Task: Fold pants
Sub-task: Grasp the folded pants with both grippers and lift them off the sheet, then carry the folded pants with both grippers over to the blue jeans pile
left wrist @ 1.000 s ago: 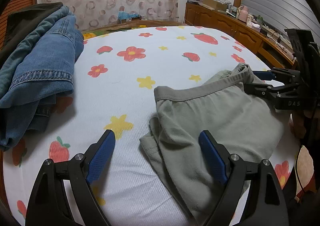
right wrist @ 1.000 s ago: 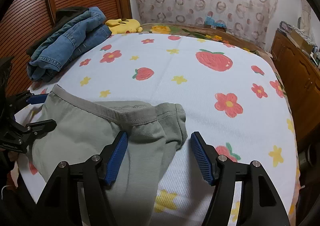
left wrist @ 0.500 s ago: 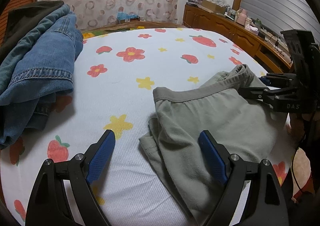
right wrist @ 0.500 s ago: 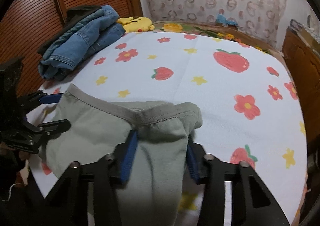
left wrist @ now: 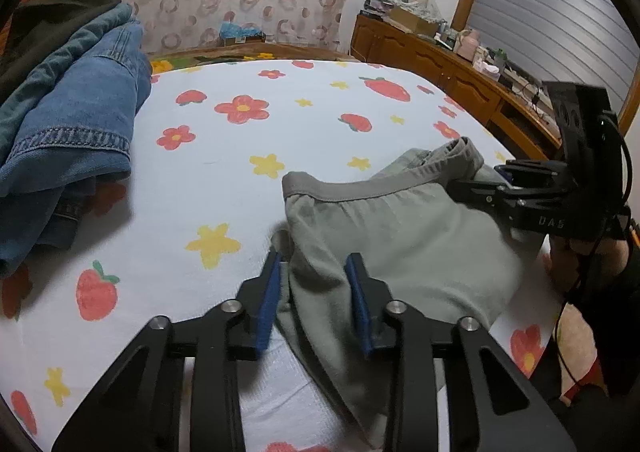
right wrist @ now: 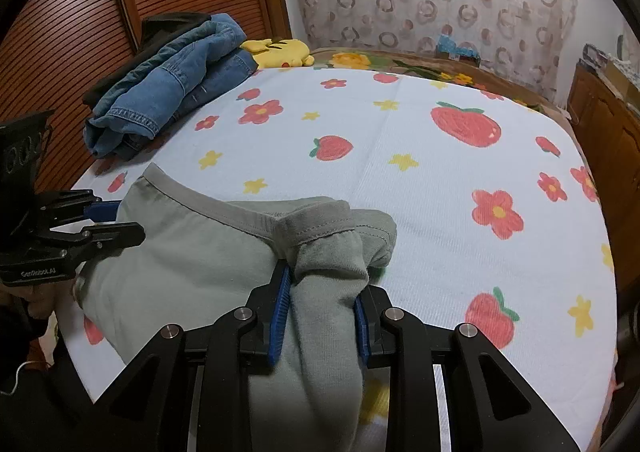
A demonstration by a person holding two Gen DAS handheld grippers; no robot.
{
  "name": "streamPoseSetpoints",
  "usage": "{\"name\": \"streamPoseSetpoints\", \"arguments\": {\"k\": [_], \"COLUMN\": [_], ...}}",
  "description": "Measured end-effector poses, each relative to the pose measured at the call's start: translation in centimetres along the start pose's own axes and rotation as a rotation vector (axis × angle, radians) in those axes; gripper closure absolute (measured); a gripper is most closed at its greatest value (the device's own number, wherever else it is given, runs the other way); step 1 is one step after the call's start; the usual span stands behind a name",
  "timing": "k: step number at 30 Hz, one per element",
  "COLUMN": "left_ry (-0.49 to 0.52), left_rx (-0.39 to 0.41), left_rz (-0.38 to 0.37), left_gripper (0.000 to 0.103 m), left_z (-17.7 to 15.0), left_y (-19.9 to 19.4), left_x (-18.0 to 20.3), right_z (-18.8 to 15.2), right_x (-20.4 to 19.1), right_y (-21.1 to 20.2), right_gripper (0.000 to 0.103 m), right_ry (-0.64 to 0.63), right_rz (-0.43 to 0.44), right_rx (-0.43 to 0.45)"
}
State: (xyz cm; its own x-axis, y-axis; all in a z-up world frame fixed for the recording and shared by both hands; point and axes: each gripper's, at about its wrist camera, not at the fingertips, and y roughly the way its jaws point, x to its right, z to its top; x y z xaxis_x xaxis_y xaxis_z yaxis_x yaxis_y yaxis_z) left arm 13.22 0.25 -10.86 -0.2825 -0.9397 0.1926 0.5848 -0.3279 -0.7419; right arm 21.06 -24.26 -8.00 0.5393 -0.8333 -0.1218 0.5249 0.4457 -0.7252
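Grey-green pants (left wrist: 400, 228) lie folded near the front edge of the bed, waistband toward the far side. My left gripper (left wrist: 314, 258) is closing on the left edge of the pants, and bunched cloth fills the gap between its blue pads. In the right wrist view it shows at the left (right wrist: 128, 217). My right gripper (right wrist: 322, 280) is closing too, its pads pinching a gathered hump of the pants (right wrist: 192, 252) just behind the waistband's right end. In the left wrist view it shows at the right (left wrist: 476, 177).
The bed has a white sheet (left wrist: 240, 179) printed with strawberries and flowers. A pile of denim clothes (left wrist: 80, 111) sits at its far left, with a yellow plush toy (right wrist: 280, 51) behind. A wooden dresser (left wrist: 440, 59) runs along the right. A person's hand (left wrist: 560, 264) holds the right gripper.
Both pairs of jaws have narrowed onto the pants, the right first and the left in the last half second. The cloth bunched up between the pads. Neither hand shifted.
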Motion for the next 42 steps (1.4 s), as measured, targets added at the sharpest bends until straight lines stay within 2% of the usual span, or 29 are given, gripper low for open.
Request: {"name": "streamPoseSetpoints", "arguments": {"k": [5,8,16,27,36,42], "left_ry": [-0.006,-0.001,0.028,0.045,0.046,0.018], "left_rx": [0.007,0.017,0.091,0.162,0.251,0.276], "left_rz": [-0.025,-0.033,-0.065,-0.048,-0.014,0.017], "left_gripper": [0.089,0.092,0.093,0.093,0.093,0.093], "left_z": [0.1,0.1,0.1,1.1,3.3,3.8], "left_y": [-0.2,-0.4,-3.8,-6.2,-8.6,-9.2], "left_x": [0.2,0.6,2.3,2.9,1.7,-0.4], "right_z": [0.1,0.1,-0.6,-0.9,1.6,3.8], "right_x": [0.1,0.2,-0.4,-1.6,-3.2,-4.1], "right_y": [0.0,-0.1,-2.2,-5.8,-7.9,-6.8], "right_gripper": [0.075,0.079,0.083,0.083,0.083,0.083], "right_ry": [0.008,0.011,0.014,-0.032,-0.100,-0.141], "right_rz": [0.009,0.019,0.024,-0.007,-0.016,0.007], "right_rx": [0.000,0.003,0.092,0.202,0.271,0.281]}}
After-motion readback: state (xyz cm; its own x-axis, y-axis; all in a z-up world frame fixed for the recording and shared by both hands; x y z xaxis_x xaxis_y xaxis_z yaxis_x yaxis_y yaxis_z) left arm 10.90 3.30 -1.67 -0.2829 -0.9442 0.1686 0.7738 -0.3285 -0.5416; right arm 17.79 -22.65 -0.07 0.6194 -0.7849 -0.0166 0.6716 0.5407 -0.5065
